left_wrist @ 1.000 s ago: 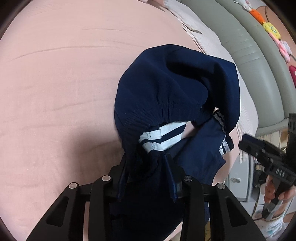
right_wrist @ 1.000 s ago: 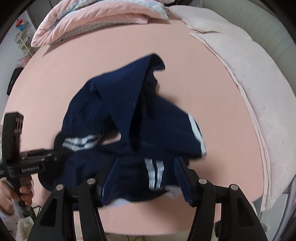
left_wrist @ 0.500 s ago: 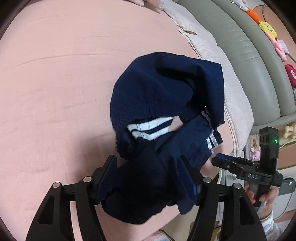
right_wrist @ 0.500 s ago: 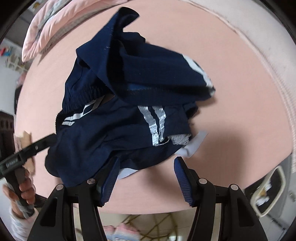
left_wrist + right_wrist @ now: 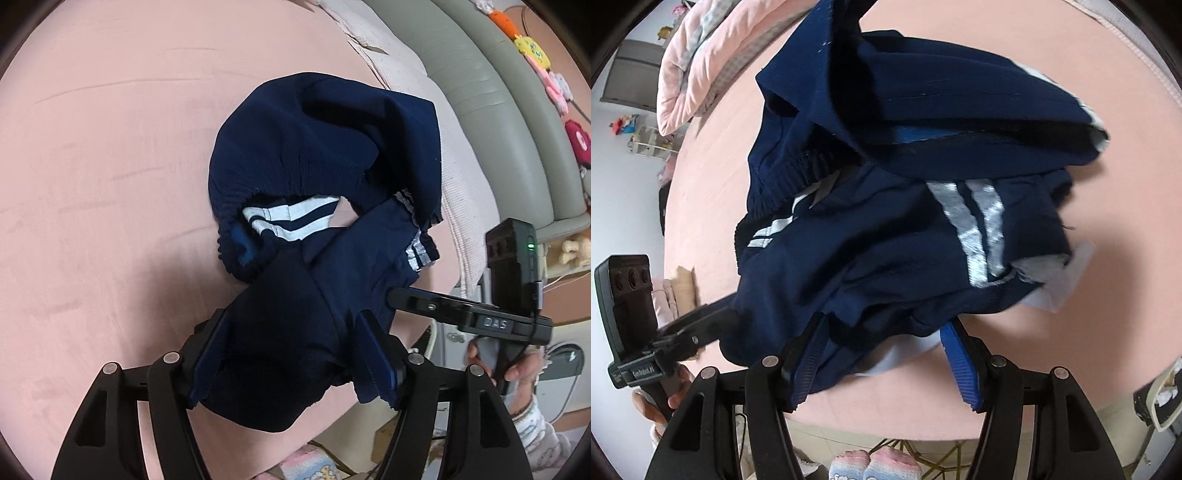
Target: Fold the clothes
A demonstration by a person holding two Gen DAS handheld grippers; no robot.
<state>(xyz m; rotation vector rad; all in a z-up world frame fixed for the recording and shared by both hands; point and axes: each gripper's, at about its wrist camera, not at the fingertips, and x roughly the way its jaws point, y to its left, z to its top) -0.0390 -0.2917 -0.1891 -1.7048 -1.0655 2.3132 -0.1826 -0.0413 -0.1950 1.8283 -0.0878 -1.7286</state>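
Observation:
A crumpled navy garment with white side stripes and an elastic waistband lies on the pink bedsheet near the bed's front edge. My left gripper is opening; a dark fold of the garment lies loose between its blue pads, which do not press it. The right gripper's finger reaches the cloth from the right. In the right wrist view the garment fills the middle. My right gripper stands wide and is opening slightly, the garment's lower hem between its fingers, not pinched. The left gripper enters from the left.
A folded pink quilt lies at the far left of the bed. A pale blanket and a grey-green padded headboard run along the right. The bed's edge is just below the grippers, with socked feet on the floor.
The left jaws have spread apart and let go of the fold they pinched. The right gripper has tipped down and come close over the garment, whose hem now lies between its fingers.

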